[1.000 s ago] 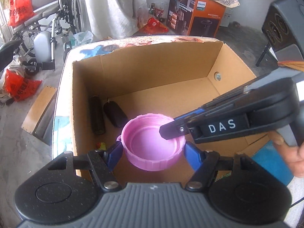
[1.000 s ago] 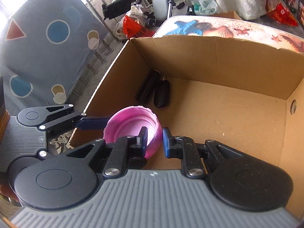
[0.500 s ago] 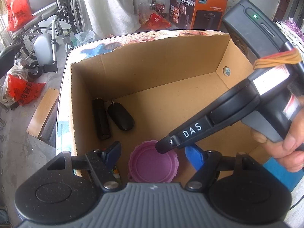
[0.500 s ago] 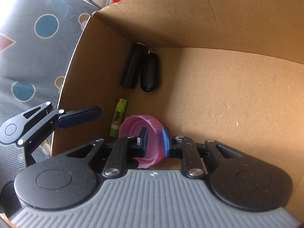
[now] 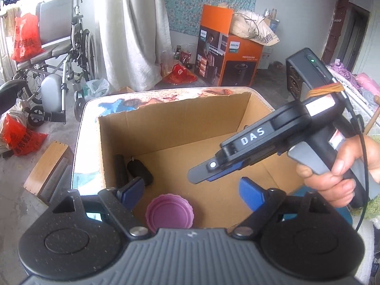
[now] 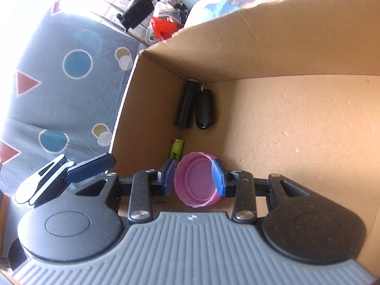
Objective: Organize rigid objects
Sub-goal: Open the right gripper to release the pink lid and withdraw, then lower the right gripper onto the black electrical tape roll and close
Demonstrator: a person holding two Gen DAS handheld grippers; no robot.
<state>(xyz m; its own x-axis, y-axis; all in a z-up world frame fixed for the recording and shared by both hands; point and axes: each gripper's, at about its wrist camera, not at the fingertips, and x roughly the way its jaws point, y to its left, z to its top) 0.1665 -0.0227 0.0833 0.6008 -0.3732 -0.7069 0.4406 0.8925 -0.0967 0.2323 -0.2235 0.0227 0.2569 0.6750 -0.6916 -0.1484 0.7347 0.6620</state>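
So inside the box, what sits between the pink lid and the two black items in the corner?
In the right wrist view, a small green tube lies against the box wall, between the pink lid and the black items.

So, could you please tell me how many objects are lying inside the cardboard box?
4: a black cylinder and black key fob in the far left corner, a green lighter along the left wall, and a pink lid nearest. Others may be hidden.
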